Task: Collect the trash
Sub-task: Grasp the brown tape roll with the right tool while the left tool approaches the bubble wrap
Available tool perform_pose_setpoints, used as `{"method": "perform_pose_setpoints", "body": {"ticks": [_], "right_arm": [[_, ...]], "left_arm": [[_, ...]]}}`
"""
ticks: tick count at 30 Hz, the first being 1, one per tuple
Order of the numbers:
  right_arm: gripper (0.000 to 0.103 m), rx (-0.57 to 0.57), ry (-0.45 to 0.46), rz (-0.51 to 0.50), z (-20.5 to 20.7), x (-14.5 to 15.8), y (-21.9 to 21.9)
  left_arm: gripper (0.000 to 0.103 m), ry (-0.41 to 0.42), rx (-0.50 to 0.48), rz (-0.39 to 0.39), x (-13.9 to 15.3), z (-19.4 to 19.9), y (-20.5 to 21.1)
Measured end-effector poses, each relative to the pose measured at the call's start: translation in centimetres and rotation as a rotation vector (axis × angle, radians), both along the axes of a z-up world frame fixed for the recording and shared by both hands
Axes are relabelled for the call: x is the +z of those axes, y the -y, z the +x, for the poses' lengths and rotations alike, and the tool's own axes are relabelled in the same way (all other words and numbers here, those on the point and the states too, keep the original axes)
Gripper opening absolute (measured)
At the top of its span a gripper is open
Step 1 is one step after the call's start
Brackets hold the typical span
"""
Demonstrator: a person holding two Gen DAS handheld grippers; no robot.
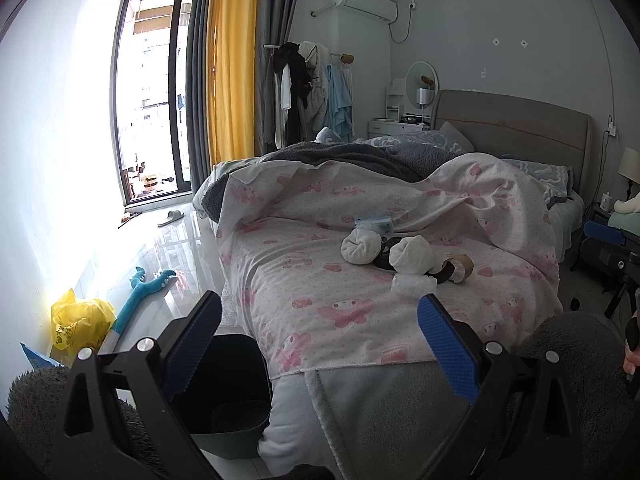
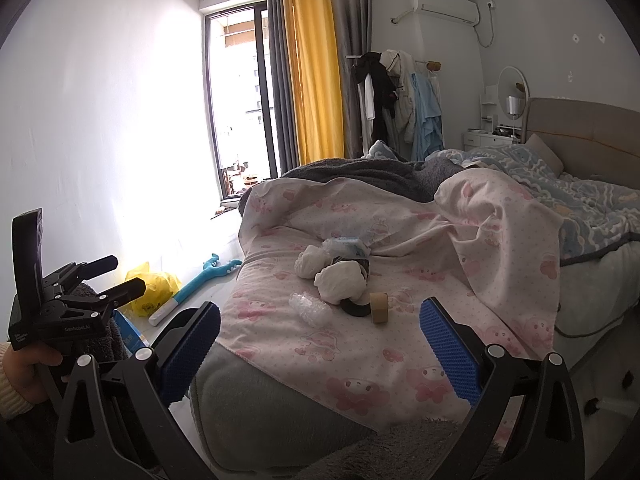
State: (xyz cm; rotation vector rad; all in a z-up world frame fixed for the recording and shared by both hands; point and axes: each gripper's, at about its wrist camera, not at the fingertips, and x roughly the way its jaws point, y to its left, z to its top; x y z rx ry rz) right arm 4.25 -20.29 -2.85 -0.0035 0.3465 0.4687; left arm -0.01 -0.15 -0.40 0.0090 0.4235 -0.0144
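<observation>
Pink-printed cotton sheet [image 2: 360,360] covers the foot of the bed [image 2: 580,320], and the trash lies in a heap at its middle: white crumpled wads [image 2: 340,280], a clear plastic scrap [image 2: 310,308], a black tape ring [image 2: 354,309] and a brown tape roll [image 2: 379,307] touching it. Both the left tool [image 1: 320,344] and right tool [image 2: 320,344] hang open and empty, short of the heap. A dark bin [image 1: 236,400] stands on the glossy floor [image 1: 180,248] beside the bed, near a yellow bag [image 1: 78,322]. Yellow curtains [image 2: 316,80] flank the bright window [image 2: 236,100].
</observation>
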Motion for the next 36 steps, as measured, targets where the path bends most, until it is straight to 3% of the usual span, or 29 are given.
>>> {"method": "perform_pose_setpoints", "body": {"ticks": [8,13,15,20,24,27,36], "right_arm": [[0.101,-0.021,-0.040,-0.058,0.9,-0.5,-1.1],[0.098,-0.031,-0.067,-0.022,2.3,-0.4,-0.8],[0.091,-0.044,-0.083,-0.007,3.1,-0.6,-0.6],[0.089,-0.092,-0.108,0.002,5.3,-1.0,-0.1],[0.073,-0.096,-0.144,0.000,7.2,-1.5,0.0],[0.067,-0.101,-0.167,-0.005,8.7,-2.1,0.0],[0.056,-0.110,-0.231,-0.064,12.8,-4.1,-0.4]], "left_arm": [[0.100,-0.030,-0.016,-0.041,0.0,0.4,-0.5],[0.100,-0.052,-0.026,-0.042,-0.5,1.5,-0.3],[0.100,-0.059,-0.051,-0.049,-0.6,1.9,-0.1],[0.100,-0.058,-0.087,-0.034,-0.7,2.6,0.7],[0.099,-0.071,-0.107,-0.032,-1.0,3.7,1.3],[0.099,-0.091,-0.112,-0.035,-1.3,4.9,1.6],[0.096,-0.146,-0.170,-0.081,-2.9,8.3,2.6]]}}
